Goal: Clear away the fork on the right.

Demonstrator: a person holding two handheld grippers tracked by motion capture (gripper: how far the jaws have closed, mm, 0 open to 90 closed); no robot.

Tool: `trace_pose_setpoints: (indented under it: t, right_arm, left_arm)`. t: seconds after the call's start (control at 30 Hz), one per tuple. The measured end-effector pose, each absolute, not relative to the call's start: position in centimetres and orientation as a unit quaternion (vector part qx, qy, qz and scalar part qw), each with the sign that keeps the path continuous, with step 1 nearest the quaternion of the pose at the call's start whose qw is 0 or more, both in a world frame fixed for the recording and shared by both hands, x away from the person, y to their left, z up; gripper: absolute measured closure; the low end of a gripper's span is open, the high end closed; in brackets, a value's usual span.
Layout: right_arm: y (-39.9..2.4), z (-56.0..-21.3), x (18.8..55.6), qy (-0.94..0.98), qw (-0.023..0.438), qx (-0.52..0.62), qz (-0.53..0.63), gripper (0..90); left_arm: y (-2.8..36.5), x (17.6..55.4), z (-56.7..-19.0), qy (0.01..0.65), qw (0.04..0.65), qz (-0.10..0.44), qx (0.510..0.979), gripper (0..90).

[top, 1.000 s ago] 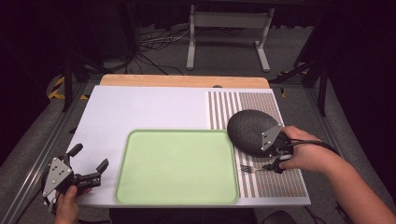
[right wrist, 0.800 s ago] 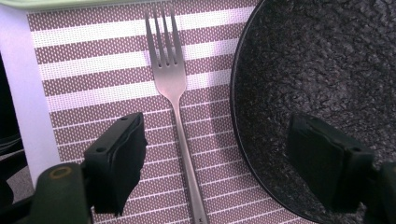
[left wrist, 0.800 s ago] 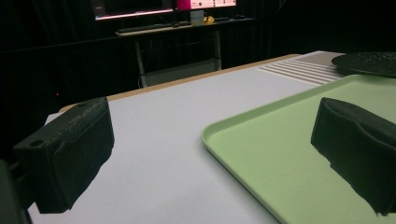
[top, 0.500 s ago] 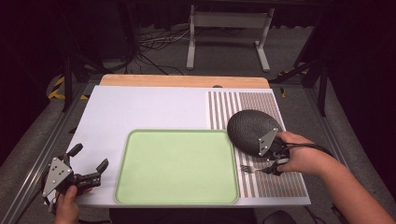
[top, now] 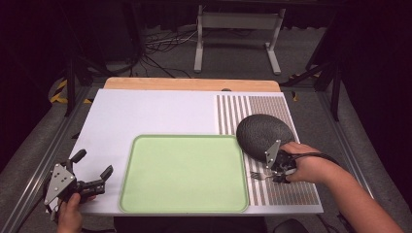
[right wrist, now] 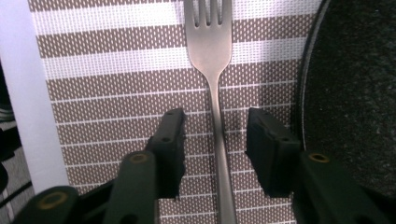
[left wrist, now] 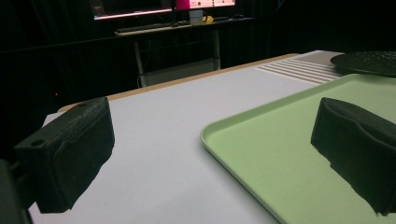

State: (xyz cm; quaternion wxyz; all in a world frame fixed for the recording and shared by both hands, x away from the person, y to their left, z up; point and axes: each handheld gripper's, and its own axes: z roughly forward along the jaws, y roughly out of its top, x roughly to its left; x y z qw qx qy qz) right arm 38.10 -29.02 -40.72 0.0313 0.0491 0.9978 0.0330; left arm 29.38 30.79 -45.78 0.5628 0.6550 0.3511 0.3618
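Note:
A metal fork (right wrist: 208,46) lies flat on the striped placemat (right wrist: 116,93), just beside a dark round plate (right wrist: 355,93). My right gripper (right wrist: 215,122) is low over the fork's handle with one jaw on each side. Its jaws have just been closing, and a narrow gap still shows on both sides of the handle, so it counts as open. From above, the fork (top: 257,175) pokes out left of the right gripper (top: 272,174), below the plate (top: 265,133). My left gripper (top: 94,162) rests open near the table's front left corner, holding nothing.
A light green tray (top: 184,172) sits at the front centre of the white mat (top: 155,114); its rim (left wrist: 243,123) lies between the left gripper's jaws (left wrist: 212,140). The plate (left wrist: 364,63) shows far off. A wooden table edge runs along the back.
The right hand has sunk slightly toward the fork on the placemat. The left hand and gripper have stayed where they were.

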Motion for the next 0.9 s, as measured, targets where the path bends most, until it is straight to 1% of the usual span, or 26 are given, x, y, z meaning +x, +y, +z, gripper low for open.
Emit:
trace_pose_setpoints:
  t: [0.1,0.23,0.27,0.3,0.33,0.9]
  right_arm:
    - [-28.7,-40.9,38.2,0.999,0.028,0.036,0.024,64.8]
    - [-28.2,-41.3,38.3,1.0,0.027,0.014,-0.005,75.7]
    - [-28.2,-41.4,38.2,1.0,0.024,0.011,-0.01,76.7]
    - [-28.1,-41.4,38.2,1.0,0.022,0.01,-0.01,81.3]
    - [-28.0,-41.4,38.3,1.0,0.023,0.002,-0.017,83.5]
    - [-28.2,-41.4,38.3,1.0,0.02,0.021,-0.011,84.6]
  left_arm:
    - [30.8,29.4,-45.8,0.351,0.564,0.362,0.654,0.2]
    - [30.8,29.4,-45.8,0.35,0.564,0.362,0.654,0.2]
    - [30.8,29.4,-45.8,0.35,0.565,0.362,0.654,0.1]
    - [30.8,29.3,-45.7,0.349,0.565,0.361,0.655,0.1]
    - [30.8,29.3,-45.7,0.348,0.566,0.361,0.654,0.1]
    - [30.8,29.3,-45.7,0.348,0.567,0.362,0.653,0.1]
